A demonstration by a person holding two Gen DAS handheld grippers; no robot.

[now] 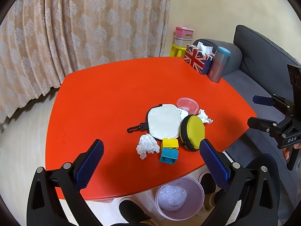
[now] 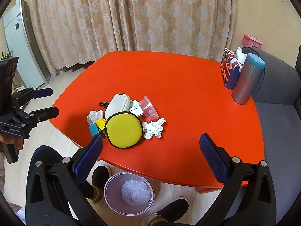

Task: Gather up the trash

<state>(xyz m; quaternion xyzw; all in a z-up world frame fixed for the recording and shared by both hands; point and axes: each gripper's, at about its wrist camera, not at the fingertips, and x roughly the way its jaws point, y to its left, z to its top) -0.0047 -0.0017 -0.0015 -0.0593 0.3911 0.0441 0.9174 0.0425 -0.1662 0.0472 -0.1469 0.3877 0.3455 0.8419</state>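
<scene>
Two crumpled tissues lie on the red table (image 1: 94, 98): one (image 1: 147, 146) just ahead of the left gripper (image 1: 150, 148), the other (image 2: 153, 128) ahead of the right gripper (image 2: 150, 145). Both grippers hover with fingers spread wide, empty. Below the table edge waits the pink trash bin (image 1: 199, 205).

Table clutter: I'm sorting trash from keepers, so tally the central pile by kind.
Crumpled tissues: 2
Zip pouches: 2
Toy blocks: 2
Plastic cup: 1
White card: 1
Total: 8
</scene>
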